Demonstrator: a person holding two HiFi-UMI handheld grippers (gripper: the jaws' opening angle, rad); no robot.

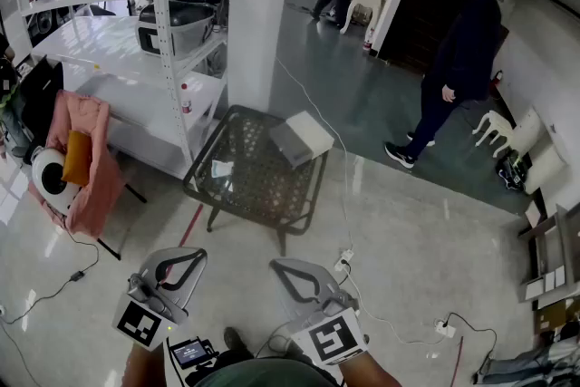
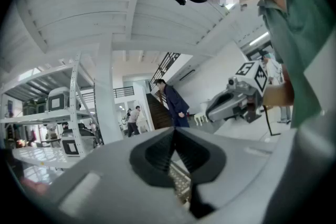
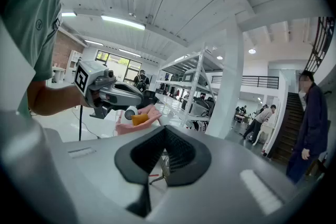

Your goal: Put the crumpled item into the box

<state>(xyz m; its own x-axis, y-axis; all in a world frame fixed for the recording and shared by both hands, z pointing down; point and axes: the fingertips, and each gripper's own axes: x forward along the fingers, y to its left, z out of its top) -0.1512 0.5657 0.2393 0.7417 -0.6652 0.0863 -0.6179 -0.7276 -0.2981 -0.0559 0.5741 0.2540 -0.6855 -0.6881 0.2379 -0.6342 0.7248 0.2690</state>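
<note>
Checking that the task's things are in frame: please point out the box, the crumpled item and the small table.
box (image 1: 306,133): head view, on its pale top face.
crumpled item (image 1: 222,169): head view, on its middle.
table (image 1: 264,191): head view, on bare mesh top.

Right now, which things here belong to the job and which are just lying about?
Job: crumpled item and box, both on the mesh table; left gripper and right gripper, both shut and empty.
Lying about: shelving, pink cloth, power strip.

Glossy floor (image 1: 426,258), white shelving (image 1: 163,23), pillar (image 1: 258,14)
</note>
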